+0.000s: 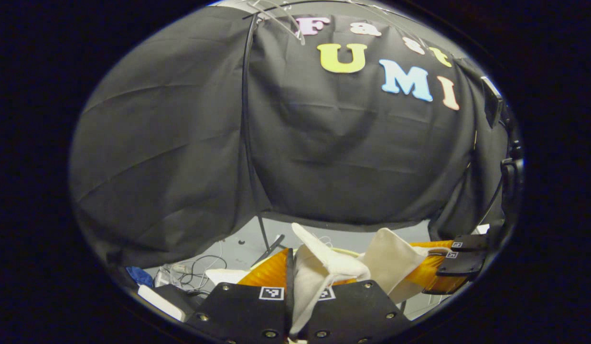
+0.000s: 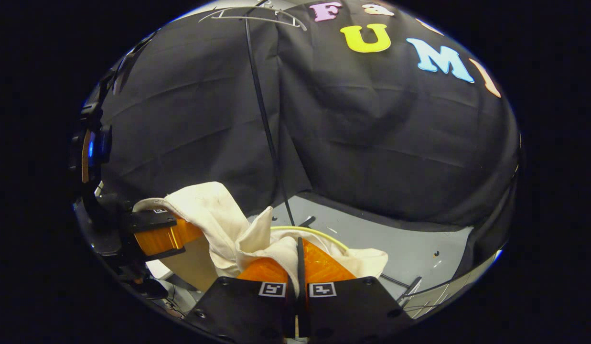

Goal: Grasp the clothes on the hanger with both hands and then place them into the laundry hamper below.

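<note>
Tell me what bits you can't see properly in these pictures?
- Laundry hamper: in the right gripper view just a thin pale rim curve peeks out; the white clothes and the right gripper cover the rest.
- Hanger: cut off by the top edge in the right gripper view.
- Clutter on the floor: in the left gripper view too small and dim to name.
- Left gripper: the cloth bunched between its fingers hides the tips.

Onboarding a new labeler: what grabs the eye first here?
The cream cloth, bunched low in both views and pinched in the left gripper and the right gripper. Above hangs a bare hanger on a thin black stand.
</note>
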### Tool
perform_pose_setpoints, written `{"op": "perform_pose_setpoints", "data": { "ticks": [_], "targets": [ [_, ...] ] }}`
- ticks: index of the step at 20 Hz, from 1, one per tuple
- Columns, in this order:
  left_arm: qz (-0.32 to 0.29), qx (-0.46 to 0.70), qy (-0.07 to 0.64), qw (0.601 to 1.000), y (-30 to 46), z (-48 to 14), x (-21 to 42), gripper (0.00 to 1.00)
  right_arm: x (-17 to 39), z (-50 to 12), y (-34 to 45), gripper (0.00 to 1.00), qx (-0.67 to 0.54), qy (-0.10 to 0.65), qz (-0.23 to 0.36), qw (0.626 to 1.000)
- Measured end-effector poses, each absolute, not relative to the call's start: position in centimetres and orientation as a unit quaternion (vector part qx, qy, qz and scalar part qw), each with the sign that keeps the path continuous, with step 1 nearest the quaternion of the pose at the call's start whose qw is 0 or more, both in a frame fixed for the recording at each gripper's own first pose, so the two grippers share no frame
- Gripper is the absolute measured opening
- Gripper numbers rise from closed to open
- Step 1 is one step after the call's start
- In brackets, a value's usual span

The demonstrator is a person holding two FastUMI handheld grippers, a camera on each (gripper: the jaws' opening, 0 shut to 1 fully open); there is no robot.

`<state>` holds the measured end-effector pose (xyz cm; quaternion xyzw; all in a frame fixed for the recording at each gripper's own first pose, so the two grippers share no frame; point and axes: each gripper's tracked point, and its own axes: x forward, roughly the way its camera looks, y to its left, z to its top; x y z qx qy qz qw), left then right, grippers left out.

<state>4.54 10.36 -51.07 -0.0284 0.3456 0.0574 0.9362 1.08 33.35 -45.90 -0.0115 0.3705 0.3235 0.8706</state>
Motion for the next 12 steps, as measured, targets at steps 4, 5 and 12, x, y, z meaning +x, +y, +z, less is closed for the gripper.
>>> {"op": "perform_pose_setpoints", "data": {
  "ticks": [4,5,12],
  "targets": [
    [0.065,-0.026,0.39,0.918,11.1,-57.3,3.2,0.03,0.3,-51.6,33.4,0.04,-0.035,0.407,0.316,0.856],
    [0.066,-0.025,0.4,0.914,11.0,-58.4,2.7,0.03,0.1,-53.1,33.4,0.0,-0.041,0.416,0.315,0.852],
    [0.07,-0.032,0.467,0.881,9.9,-64.4,0.6,0.07,-0.7,-58.4,32.9,0.09,-0.073,0.461,0.304,0.83]
  ]
}}
